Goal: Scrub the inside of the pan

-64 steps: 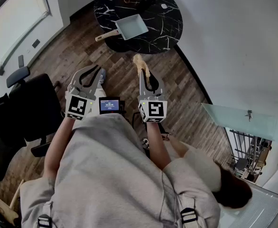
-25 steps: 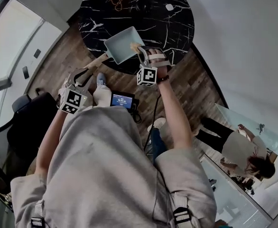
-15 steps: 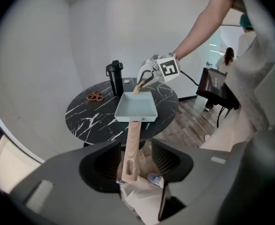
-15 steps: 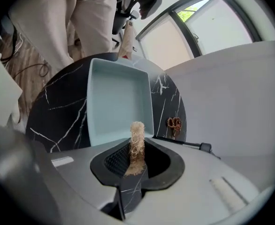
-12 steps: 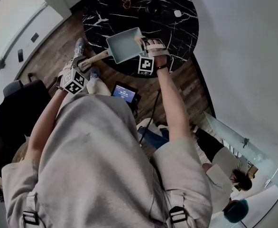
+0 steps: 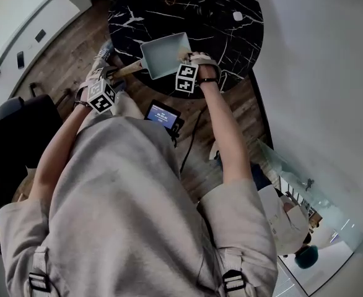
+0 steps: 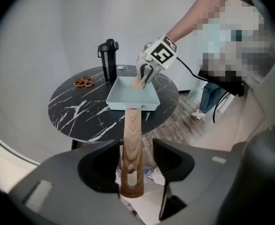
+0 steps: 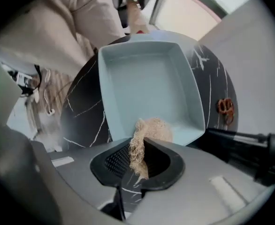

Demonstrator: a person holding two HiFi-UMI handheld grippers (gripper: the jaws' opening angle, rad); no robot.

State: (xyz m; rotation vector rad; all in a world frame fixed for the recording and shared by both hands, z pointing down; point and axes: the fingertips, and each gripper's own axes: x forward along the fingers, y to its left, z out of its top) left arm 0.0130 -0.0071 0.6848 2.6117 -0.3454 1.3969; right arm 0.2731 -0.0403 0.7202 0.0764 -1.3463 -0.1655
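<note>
Your left gripper point(image 7: 136, 165) has just been opening its jaws, which now stand spread either side of the pan's wooden handle point(image 7: 131, 144) without clamping it. The pan point(image 8: 147, 83) sits at the table's point(image 7: 81, 111) near edge. Your right gripper point(image 8: 136, 161) pinches the scrubber point(image 8: 149, 130) over the pan's rim, and scrubbing looks not yet begun.

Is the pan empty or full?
Empty. The pan is bare inside; only the scrubber in the right tongs hangs by its edge.

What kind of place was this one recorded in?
Probably an office or lounge corner, not a kitchen: a round black marble-look table, wood-plank floor and a black office chair.
</note>
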